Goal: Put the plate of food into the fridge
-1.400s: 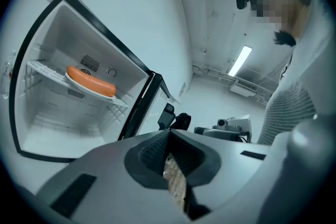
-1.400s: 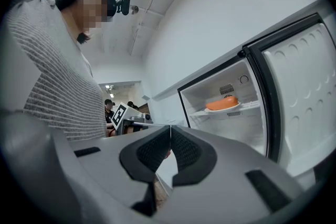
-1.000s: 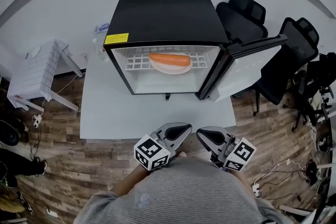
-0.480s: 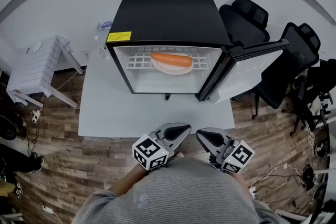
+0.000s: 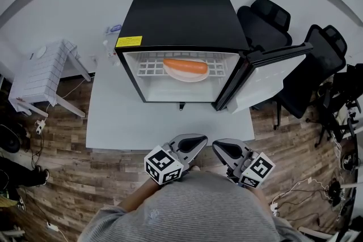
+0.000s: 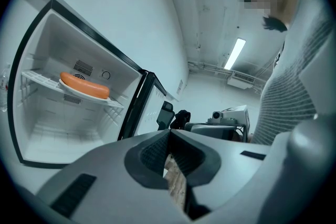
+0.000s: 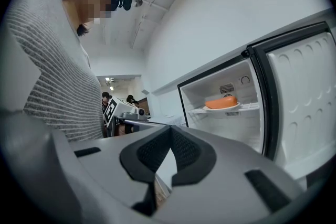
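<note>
A white plate (image 5: 185, 73) with an orange sausage (image 5: 185, 65) rests on the wire shelf inside the open black mini fridge (image 5: 181, 20). The same plate (image 6: 79, 91) shows in the left gripper view, and the plate (image 7: 223, 106) shows again in the right gripper view. The fridge door (image 5: 266, 77) stands swung open to the right. My left gripper (image 5: 195, 141) and right gripper (image 5: 218, 147) are held close to my body, off the table's near edge, far from the fridge. Both are shut with nothing between their jaws.
The fridge sits on a white table (image 5: 125, 119). A white slatted stool (image 5: 39, 76) stands to the left. Black office chairs (image 5: 266, 20) crowd the right side behind the open door. Wooden floor (image 5: 74, 178) lies below the table edge.
</note>
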A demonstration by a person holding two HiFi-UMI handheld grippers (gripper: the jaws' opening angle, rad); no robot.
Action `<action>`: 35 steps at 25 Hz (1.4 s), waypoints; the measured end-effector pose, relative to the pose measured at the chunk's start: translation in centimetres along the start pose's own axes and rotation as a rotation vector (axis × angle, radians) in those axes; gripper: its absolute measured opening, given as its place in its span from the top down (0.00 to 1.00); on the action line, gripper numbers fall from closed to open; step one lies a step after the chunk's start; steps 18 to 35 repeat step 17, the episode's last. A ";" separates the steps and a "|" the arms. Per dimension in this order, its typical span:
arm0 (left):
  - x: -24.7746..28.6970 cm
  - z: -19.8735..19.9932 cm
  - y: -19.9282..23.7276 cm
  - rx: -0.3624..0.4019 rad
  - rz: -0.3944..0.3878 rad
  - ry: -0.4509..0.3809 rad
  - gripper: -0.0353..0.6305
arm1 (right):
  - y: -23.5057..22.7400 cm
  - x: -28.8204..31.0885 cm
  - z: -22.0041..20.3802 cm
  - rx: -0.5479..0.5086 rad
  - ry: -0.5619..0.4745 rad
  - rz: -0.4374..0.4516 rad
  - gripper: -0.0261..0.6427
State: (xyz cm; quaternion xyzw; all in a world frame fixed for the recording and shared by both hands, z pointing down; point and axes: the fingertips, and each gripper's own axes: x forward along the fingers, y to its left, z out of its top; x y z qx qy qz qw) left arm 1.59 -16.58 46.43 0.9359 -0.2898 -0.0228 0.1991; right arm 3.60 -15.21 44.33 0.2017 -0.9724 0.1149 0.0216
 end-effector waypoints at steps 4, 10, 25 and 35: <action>0.0 -0.1 -0.2 0.005 -0.001 0.005 0.93 | 0.0 -0.1 -0.1 0.003 -0.001 -0.002 0.94; 0.1 -0.3 -0.2 0.011 0.002 0.011 0.93 | 0.0 -0.2 -0.2 0.005 -0.001 0.000 0.94; 0.0 -0.4 -0.2 0.012 0.007 0.017 0.93 | 0.0 -0.3 -0.2 0.008 -0.001 -0.002 0.94; 0.0 -0.4 -0.2 0.012 0.007 0.017 0.93 | 0.0 -0.3 -0.2 0.008 -0.001 -0.002 0.94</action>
